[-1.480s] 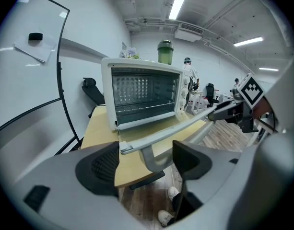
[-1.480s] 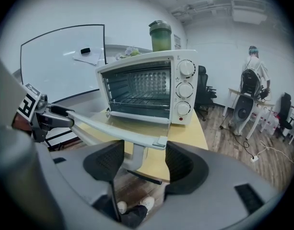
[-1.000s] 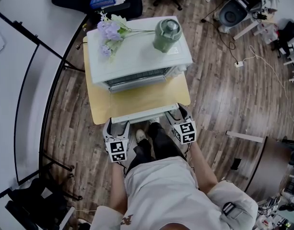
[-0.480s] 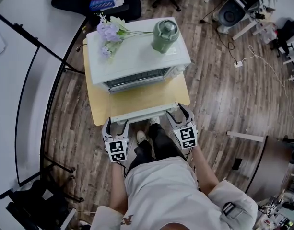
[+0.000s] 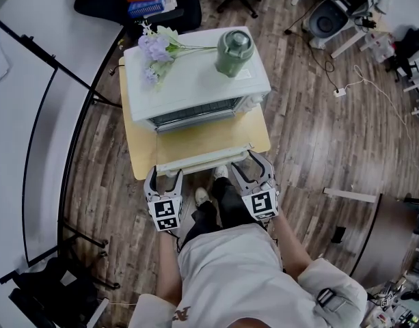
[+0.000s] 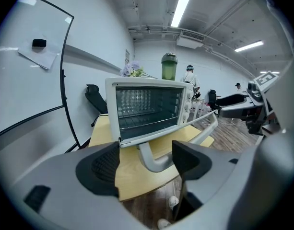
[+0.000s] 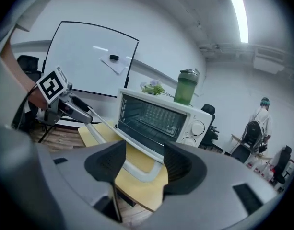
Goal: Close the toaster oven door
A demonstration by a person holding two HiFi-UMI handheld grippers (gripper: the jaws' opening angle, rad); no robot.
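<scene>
Overhead, the head view looks down on a white toaster oven [image 5: 195, 74] standing on a yellow table [image 5: 137, 149]; its door [image 5: 209, 137] hangs open, folded down flat toward the person, with the pale handle [image 5: 202, 160] running along the near edge; a green jar [image 5: 234, 48] and a spray of purple flowers [image 5: 156, 45] lie on the oven's roof. The left gripper [image 5: 165, 176] sits at the handle's left end and the right gripper [image 5: 247, 164] at its right end, both just at the table's near edge.

Next, the left gripper view faces the oven's open mouth [image 6: 149, 107], wire rack visible inside; the left gripper [image 6: 146, 164] has its jaws spread apart, and the curved left end of the handle [image 6: 154, 161] lies between them with a gap showing at each pad; the green jar [image 6: 169, 67] stands on top.

Lastly, the right gripper view sees the oven [image 7: 161, 116] from its other corner, dials [image 7: 198, 127] at the right of the front; the right gripper [image 7: 143, 164] is closing, its jaws standing either side of the handle's right end [image 7: 137, 169], which lies between them; the pads sit close beside the bar but no firm squeeze on it shows.
</scene>
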